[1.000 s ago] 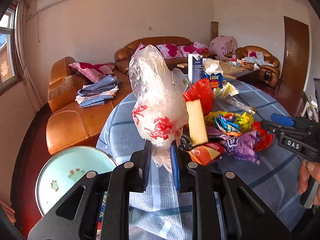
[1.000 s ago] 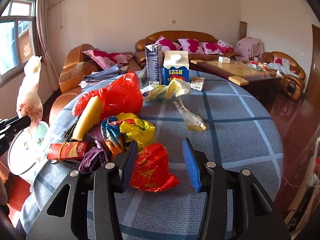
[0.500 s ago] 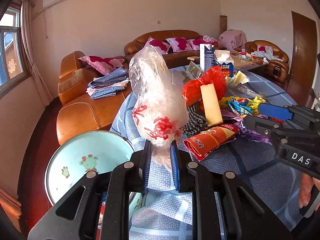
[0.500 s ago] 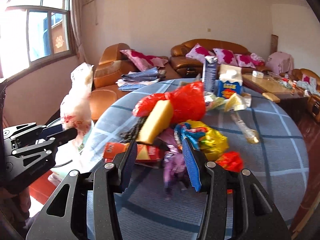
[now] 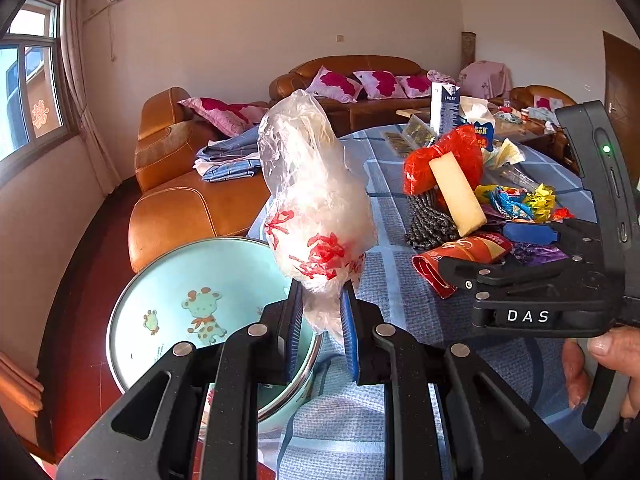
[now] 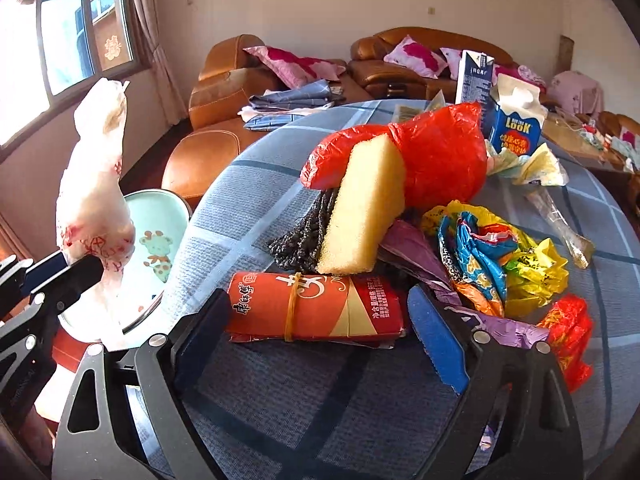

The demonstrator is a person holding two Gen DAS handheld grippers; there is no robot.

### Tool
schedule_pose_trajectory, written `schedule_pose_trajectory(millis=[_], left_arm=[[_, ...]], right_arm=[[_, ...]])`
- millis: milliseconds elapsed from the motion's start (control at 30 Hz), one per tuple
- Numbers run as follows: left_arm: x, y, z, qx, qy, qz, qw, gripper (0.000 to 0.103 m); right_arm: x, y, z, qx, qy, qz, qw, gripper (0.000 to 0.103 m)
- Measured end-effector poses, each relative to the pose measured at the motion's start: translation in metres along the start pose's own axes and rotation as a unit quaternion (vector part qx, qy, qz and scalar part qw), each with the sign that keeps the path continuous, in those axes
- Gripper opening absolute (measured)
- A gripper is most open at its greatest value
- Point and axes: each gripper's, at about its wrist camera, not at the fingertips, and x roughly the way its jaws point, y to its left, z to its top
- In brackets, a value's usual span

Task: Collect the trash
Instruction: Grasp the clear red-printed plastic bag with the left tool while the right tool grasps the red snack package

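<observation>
A crumpled clear plastic bag [image 5: 320, 208] with red print stands upright, pinched at its base. A red rubber-banded wrapper roll [image 6: 316, 312] lies flat beside a yellow sponge [image 6: 360, 216] leaning on a red bag [image 6: 432, 156].

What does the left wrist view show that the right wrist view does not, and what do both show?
Only the left wrist view: a hand holding the right gripper from the side, and a door.

Only the right wrist view: the window large and bright, and the right gripper's jaws, just opened, standing wide around the red packet.

Both: the left gripper shut on the clear bag, the basin, the sponge, the red bag.
</observation>
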Motion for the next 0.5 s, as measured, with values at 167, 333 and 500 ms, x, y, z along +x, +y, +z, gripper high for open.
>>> schedule_pose_trajectory(millis=[167, 333, 500], left_arm=[[0.0012, 0.0037, -0.0005, -0.005, 0.001, -0.002, 1.0000, 0.018], [-0.0002, 0.0031, 0.0004, -0.007, 0.001, -0.008, 0.9999, 0.018], [-0.0016, 0.0024, 0.0006, -0.005, -0.001, -0.007, 1.0000, 0.018]], right_arm=[[0.0062, 0.0059, 0.0029, -0.015, 0.015, -0.008, 1.000, 0.094], [0.0073, 0.0061, 0.0040, -0.010, 0.020, 0.000, 1.000, 0.094], [0.0088, 0.0111, 0.0033, -0.016, 0.015, -0.005, 1.000, 0.096]])
